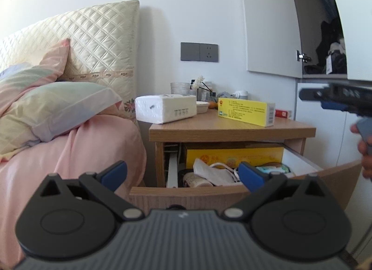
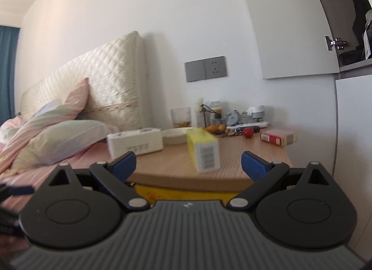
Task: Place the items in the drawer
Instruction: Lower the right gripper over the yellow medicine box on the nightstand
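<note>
My left claw (image 1: 182, 174) is spread wide and empty, hovering over the front of the open drawer (image 1: 232, 194). My right claw (image 2: 188, 164) is also spread and empty, facing the table (image 2: 232, 167) front edge.

On the table's left edge lies the tissue pack (image 1: 165, 108), with small print too fine to read. Right of it, near the front edge, stands the yellow box (image 1: 246, 111): lines of dark text, a round red-and-yellow logo and a small green mark, none legible. Its barcode end (image 2: 207, 156) faces my right claw, blurred. At the right edge lies a red pack (image 2: 278, 138), lettering unreadable.

Only the left view looks into the drawer: a yellow carton (image 1: 233, 155) with a round emblem and blurred characters at the back, a crumpled mask (image 1: 212, 173) before it. Only the right view shows the back-edge clutter clearly: a glass (image 2: 181, 117), a red ball (image 2: 247, 132).
</note>
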Available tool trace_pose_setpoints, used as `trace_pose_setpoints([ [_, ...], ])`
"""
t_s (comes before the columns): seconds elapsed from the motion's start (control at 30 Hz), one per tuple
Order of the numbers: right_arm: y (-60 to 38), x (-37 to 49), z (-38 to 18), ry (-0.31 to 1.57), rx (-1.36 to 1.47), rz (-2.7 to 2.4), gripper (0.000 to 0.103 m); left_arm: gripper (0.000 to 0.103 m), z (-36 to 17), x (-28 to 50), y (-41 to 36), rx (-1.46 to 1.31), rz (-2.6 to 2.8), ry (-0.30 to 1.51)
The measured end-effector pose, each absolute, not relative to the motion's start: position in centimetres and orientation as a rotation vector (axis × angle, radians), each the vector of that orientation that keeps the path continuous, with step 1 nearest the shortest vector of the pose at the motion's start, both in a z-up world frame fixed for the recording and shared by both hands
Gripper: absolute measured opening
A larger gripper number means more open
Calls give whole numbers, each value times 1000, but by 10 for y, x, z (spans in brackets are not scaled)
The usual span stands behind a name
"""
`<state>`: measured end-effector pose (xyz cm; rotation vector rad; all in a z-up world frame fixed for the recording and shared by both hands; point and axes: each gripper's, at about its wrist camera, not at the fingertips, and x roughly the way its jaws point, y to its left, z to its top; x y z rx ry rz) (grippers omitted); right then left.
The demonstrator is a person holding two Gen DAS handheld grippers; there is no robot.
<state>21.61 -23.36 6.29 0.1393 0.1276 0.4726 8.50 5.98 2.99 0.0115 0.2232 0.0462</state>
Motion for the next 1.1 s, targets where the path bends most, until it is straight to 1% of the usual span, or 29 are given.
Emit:
trace_pose_setpoints([
  [0.2,-229,255,97,79,44,427,99,103,39,78,68,8,77,183],
  [0.3,-228,273,116,85,32,393,99,103,43,74,68,5,67,165],
  [0.43,-212,297,138,108,-65,416,99,103,43,72,66,4,57,169],
  [0.5,-201,312,144,172,-67,429,99,103,43,72,65,5,50,177],
  [0.57,-191,331,146,281,-44,435,99,103,44,70,63,10,41,169],
  [0.73,-159,367,142,484,-55,468,99,103,44,70,62,2,26,169],
  [0.93,-133,394,132,567,-148,494,98,103,45,67,64,-20,60,147],
  [1.1,-130,415,116,591,-187,466,98,103,45,66,63,-11,57,147],
])
